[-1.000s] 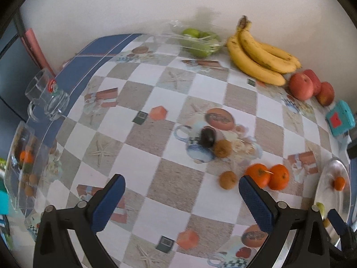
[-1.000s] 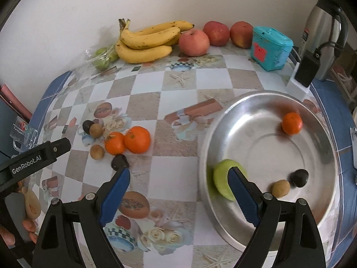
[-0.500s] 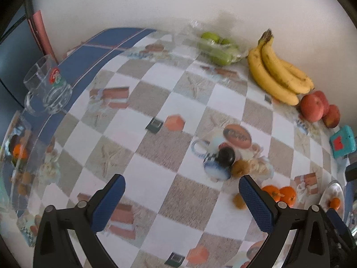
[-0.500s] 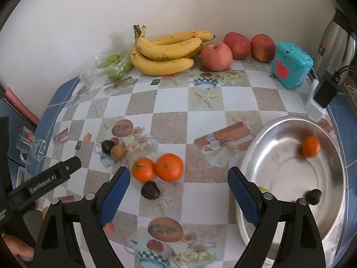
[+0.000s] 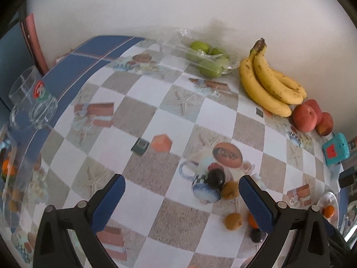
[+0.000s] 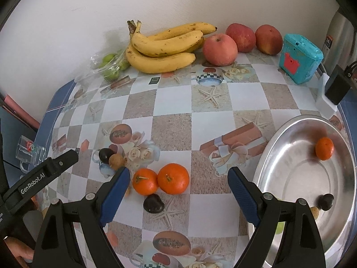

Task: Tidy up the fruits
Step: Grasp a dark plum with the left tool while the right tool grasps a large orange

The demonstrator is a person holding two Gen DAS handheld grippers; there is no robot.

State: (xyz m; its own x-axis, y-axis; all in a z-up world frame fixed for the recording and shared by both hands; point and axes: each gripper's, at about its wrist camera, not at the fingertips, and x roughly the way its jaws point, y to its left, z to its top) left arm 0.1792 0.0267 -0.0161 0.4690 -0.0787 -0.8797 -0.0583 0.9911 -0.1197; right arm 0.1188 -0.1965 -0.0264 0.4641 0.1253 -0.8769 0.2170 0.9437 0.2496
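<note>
Below, both grippers hover over the table [image 6: 174, 102], fingers apart and empty: right gripper [image 6: 178, 186] above two oranges [image 6: 160, 179] beside the metal bowl [image 6: 290, 134]; left gripper [image 5: 181, 197] near a dark fruit [image 5: 215, 178].

Left gripper [image 5: 181, 197] and right gripper [image 6: 178, 189] angled steeply down (jaws wide, nothing between).
</note>
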